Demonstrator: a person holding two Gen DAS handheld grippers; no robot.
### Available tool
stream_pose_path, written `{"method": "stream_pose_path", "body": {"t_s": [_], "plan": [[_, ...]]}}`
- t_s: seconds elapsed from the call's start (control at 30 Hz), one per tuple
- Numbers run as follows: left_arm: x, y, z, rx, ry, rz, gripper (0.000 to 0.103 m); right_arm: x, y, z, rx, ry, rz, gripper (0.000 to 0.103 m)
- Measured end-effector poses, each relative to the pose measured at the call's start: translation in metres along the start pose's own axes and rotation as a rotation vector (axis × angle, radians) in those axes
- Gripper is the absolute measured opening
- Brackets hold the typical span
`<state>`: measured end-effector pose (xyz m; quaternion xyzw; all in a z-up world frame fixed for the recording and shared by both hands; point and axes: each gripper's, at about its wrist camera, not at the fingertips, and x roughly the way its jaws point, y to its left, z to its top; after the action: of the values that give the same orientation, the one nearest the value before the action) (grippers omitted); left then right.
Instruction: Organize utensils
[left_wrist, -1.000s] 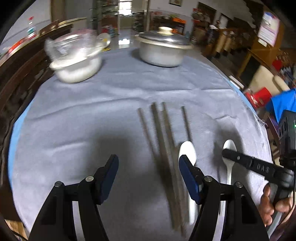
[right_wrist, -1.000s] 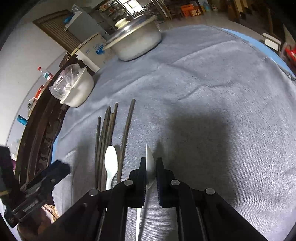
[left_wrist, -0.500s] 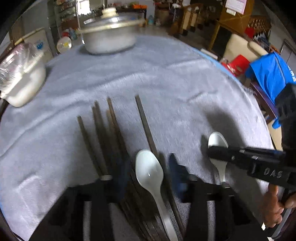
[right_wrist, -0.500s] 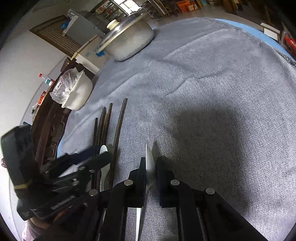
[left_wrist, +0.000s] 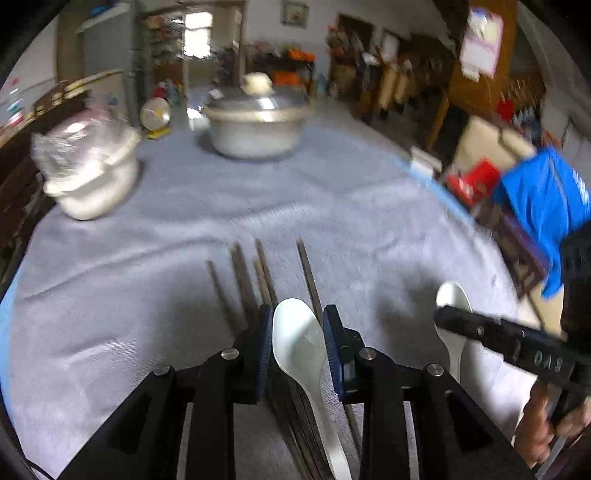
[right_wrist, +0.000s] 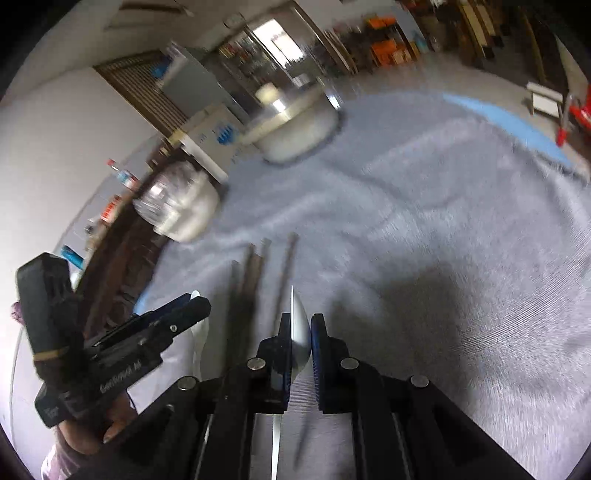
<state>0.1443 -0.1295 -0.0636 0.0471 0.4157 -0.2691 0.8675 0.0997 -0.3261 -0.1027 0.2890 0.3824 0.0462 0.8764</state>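
Covered bowl: a white bowl (left_wrist: 92, 184) stood at the far left of the grey tablecloth (left_wrist: 332, 221), with crinkled clear plastic bunched over its mouth; its contents could not be made out.
Pot: a round metal pot (left_wrist: 256, 127) with a knobbed lid stood at the far edge of the cloth, lid on, so the inside was hidden.
Chopsticks: several dark, slim chopsticks (left_wrist: 240, 273) lay side by side on the cloth, blurred; their near ends were cut off behind the left gripper.
Left gripper: the left gripper (left_wrist: 297, 339) had just been closing, and its blue ribbed pads (left_wrist: 264, 343) sat against both sides of the bowl of a white spoon (left_wrist: 299, 339), glossy and smooth; whether they pressed firmly could not be told through the blur.
Second spoon: another white spoon (right_wrist: 300, 328) stood on edge, pinched between the nearly closed pads of the right gripper (right_wrist: 299, 332), with its handle running back out of sight under the frame.
Cloth: soft, woven, lightly creased, with a blue edge at the rim.
Hands: a hand (left_wrist: 543, 424) gripped the right gripper's handle, partly cut off.
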Motion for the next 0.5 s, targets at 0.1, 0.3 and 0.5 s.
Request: {"method": "stream_pose_path", "body": {"t_s": [0.1, 0.3, 0.5], "plan": [[-0.040, 0.005, 0.000, -0.056, -0.096, 0.021, 0.029, -0.032, 0.024, -0.008, -0.034, -0.108, 0.030, 0.010], [-0.124, 0.002, -0.021, -0.127, -0.286, 0.067, 0.029, -0.092, 0.066, -0.035, -0.098, -0.305, 0.099, 0.010], [-0.168, -0.014, -0.051, -0.159, -0.424, 0.093, 0.029, -0.126, 0.104, -0.067, -0.192, -0.443, 0.097, 0.010]]}}
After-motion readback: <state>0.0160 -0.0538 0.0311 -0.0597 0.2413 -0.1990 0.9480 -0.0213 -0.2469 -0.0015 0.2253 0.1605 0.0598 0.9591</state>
